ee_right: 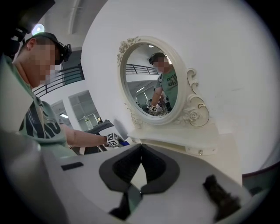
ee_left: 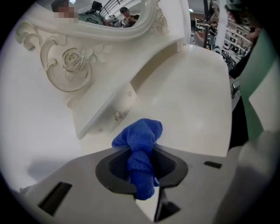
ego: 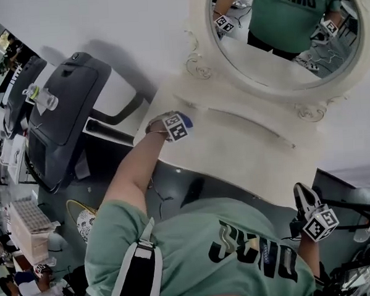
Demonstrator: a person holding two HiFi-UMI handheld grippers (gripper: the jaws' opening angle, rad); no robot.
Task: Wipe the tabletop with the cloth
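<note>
Clearly cloth (ee_left: pixel 139 142) clamped in left gripper (ee_left: pixel 142 165), seemingly just above tabletop (ee_left: pixel 192 100).

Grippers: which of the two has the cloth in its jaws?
The left gripper: its jaws are shut on the blue cloth, over the white tabletop. The right gripper has its jaws together on nothing.
</note>
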